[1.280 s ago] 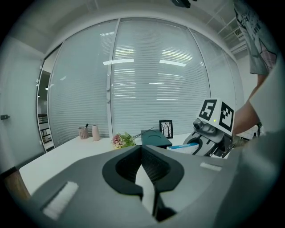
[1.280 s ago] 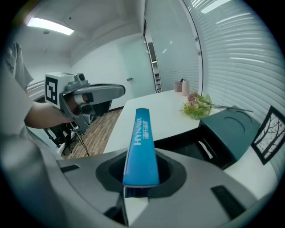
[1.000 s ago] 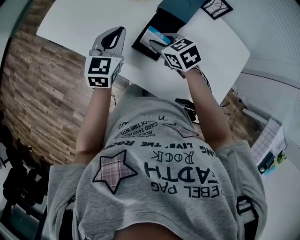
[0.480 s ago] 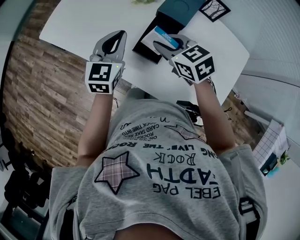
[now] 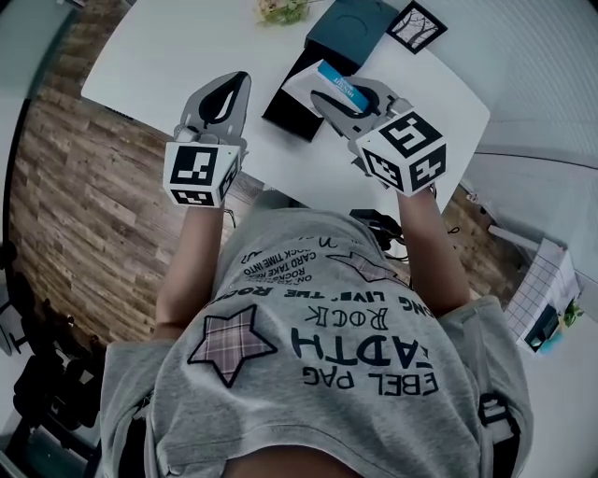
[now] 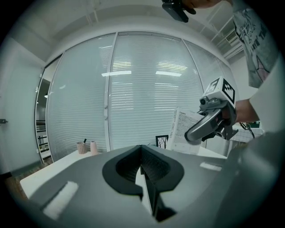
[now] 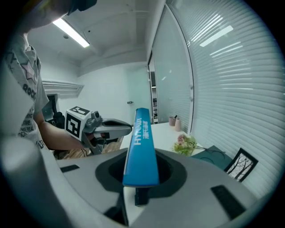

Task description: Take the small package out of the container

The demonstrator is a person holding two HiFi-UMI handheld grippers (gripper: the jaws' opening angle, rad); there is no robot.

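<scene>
My right gripper (image 5: 338, 93) is shut on the small package (image 5: 322, 78), a flat white pack with a blue edge, held in the air above the table. The right gripper view shows that blue edge (image 7: 141, 147) standing upright between the jaws. Just below and left of the package lies the open black container (image 5: 284, 110) on the white table (image 5: 159, 56). My left gripper (image 5: 222, 95) hovers to the left of the container, shut with nothing in it. From the left gripper view, the package (image 6: 183, 132) and right gripper (image 6: 209, 122) hang at the right.
A teal lid (image 5: 353, 22) lies behind the container, with a small framed picture (image 5: 418, 26) to its right and a bunch of flowers (image 5: 279, 9) to its left. Two small cups (image 7: 174, 121) stand at the table's far end. Wood floor (image 5: 75, 205) lies left of the table.
The right gripper has risen with the package, lifting it up from the black container. The left gripper has also risen a little, still shut.
</scene>
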